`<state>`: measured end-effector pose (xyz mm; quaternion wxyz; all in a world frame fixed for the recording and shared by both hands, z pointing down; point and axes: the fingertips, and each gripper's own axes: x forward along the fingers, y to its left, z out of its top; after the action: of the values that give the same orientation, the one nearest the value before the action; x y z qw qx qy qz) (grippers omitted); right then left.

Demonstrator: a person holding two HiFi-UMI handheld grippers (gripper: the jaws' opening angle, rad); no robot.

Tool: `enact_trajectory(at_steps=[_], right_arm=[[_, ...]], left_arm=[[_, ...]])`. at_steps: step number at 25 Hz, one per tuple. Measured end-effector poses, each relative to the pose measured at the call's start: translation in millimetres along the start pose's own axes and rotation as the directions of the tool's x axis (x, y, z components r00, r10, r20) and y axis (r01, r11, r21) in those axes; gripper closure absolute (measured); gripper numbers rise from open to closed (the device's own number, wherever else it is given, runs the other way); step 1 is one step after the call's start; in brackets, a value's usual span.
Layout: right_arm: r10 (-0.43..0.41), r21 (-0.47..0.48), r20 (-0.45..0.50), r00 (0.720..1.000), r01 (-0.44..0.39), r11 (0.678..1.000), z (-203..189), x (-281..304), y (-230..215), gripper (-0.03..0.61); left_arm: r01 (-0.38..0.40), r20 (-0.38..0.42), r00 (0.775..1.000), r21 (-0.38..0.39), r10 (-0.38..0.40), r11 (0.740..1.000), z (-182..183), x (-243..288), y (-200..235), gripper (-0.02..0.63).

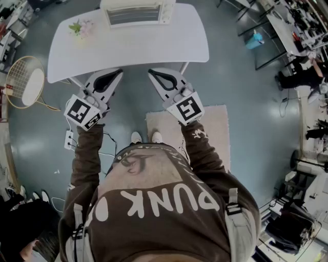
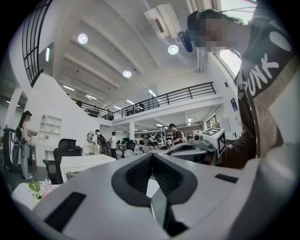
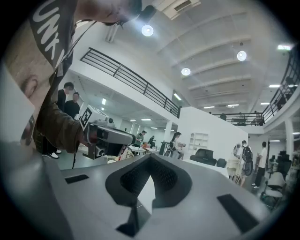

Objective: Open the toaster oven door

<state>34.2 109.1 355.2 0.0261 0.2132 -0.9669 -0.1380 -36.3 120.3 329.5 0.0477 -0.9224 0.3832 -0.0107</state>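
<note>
one toaster oven (image 1: 137,13) stands at the far edge of the white table (image 1: 128,48), about the middle of its width, with its front turned toward the person; the door looks shut. a small bunch of pale flowers (image 1: 82,28) lies on the table to the left of it, apart from it. nothing touches the oven.

both tongs are held near the table's near edge, well short of the oven, with their tips pointing toward it. the left tongs (image 1: 118,72) sit just at the near left part of the edge, the right tongs (image 1: 152,73) beside them to the right, with a gap between the two. in the left gripper view the left tongs' jaws are clenched together with nothing between them, and in the right gripper view the right tongs' jaws are likewise pressed shut and empty.

brown sleeves (image 1: 87,153) run back from each marker cube to the person's body. below, on the grey floor (image 1: 256,102), two white shoes (image 1: 136,137) stand at the edge of a beige rug (image 1: 215,128). a racket (image 1: 25,82) lies on the floor to the left of the table.
</note>
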Motion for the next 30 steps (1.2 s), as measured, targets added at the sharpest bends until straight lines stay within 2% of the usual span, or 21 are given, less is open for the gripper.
enact_trajectory(at_steps=[12,19,21,30], right_arm=[[-0.003,0.002,-0.017,1.0,0.003,1.0,-4.0,9.6,-3.8,0.571],[-0.016,0.063,0.024,1.0,0.014,0.998,-3.0,-1.4,-15.0,0.564],[0.0,0.073,0.013,1.0,-0.001,0.997,-8.2,-5.5,-17.6,0.423],[0.003,0.082,0.002,1.0,-0.003,0.997,-26.7,-26.6,-58.2,0.386]], left_arm=[[-0.006,-0.001,1.0,0.0,0.006,1.0,0.4,0.6,10.1,0.609],[-0.021,-0.01,1.0,0.0,0.021,1.0,-0.5,5.7,6.5,0.609],[-0.03,-0.015,0.999,0.0,0.03,1.0,-2.6,8.0,4.2,0.609],[-0.079,-0.049,0.996,-0.021,0.078,0.997,-12.3,32.5,1.7,0.609]])
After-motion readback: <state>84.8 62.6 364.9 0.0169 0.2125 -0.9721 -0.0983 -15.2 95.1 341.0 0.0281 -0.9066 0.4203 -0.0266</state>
